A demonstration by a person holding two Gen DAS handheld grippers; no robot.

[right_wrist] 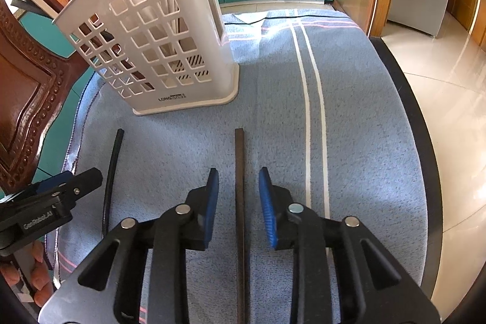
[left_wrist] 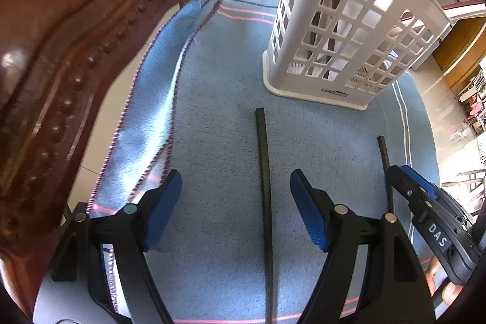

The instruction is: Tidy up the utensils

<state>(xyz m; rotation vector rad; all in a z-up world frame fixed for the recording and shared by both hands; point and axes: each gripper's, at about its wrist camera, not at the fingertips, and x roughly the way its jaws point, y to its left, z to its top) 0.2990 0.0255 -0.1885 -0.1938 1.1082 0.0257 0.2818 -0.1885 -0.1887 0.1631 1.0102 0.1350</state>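
Two slim dark chopsticks, one black [left_wrist: 263, 187] and one brown [right_wrist: 240, 202], lie parallel on the blue towel [right_wrist: 349, 141] before the white slotted plastic utensil holder [right_wrist: 158, 50]. Left gripper [left_wrist: 235, 202] straddles the black stick, jaws wide, untouching. Right gripper [right_wrist: 238, 202] flanks the brown stick, pads clear of it.

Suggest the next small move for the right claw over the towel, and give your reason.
Probably close the right claw on the brown chopstick. The stick lies flat on the towel between the open pads, which do not touch it, and the white holder just beyond already has sticks in it.
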